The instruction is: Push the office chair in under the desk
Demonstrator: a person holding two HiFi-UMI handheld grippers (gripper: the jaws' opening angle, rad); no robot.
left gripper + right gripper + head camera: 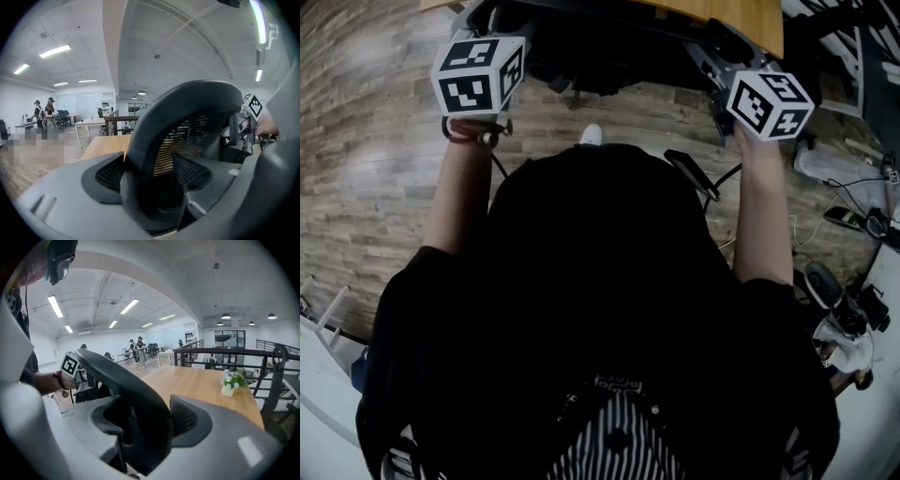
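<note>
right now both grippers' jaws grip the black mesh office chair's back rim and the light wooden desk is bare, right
Not bare: the right gripper view shows a white pot of flowers on the light wooden desk. The left gripper and right gripper do grip the black mesh office chair's back rim.

Chair back (pixel 183 137): dark mesh in a matt, seemingly plastic frame; desk (pixel 206 385) smooth pale wood.

We are in an open-plan office: a pale wooden desk (pixel 206 385), long white ceiling strip lights (pixel 55 50), distant black swivel chairs (pixel 62 114).
</note>
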